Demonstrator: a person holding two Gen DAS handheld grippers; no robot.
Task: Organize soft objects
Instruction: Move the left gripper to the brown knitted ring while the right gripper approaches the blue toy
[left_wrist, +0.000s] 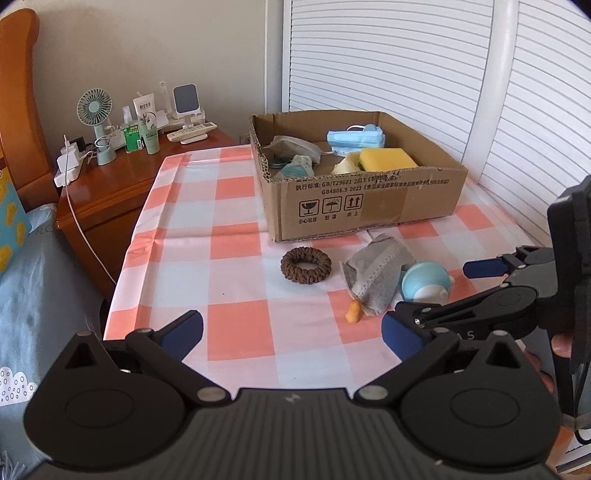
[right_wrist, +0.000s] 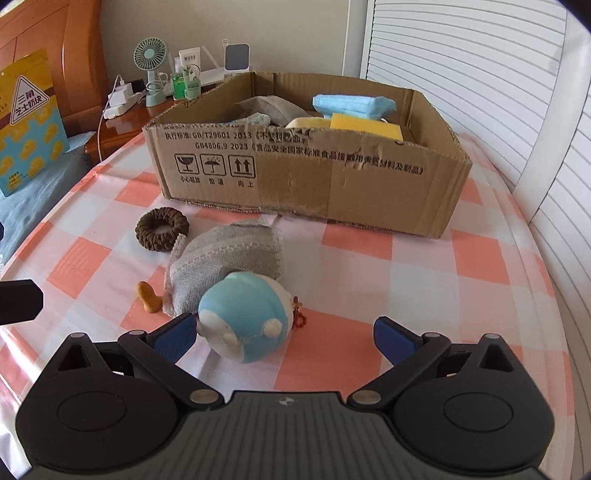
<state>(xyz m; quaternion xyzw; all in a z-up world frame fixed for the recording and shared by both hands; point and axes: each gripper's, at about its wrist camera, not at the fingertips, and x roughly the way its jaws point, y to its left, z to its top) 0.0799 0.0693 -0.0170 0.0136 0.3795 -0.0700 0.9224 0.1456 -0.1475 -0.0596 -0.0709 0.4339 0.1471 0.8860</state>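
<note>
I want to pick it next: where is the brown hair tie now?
The brown hair tie lies on the checked cloth, before the cardboard box, left of the grey mask.

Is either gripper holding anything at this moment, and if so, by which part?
Nothing is held. The left gripper is open over bare cloth. The right gripper is open around the blue and white toy, which lies on the table ungripped.

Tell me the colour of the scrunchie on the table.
Dark brown scrunchie, clearest in the right wrist view.
</note>
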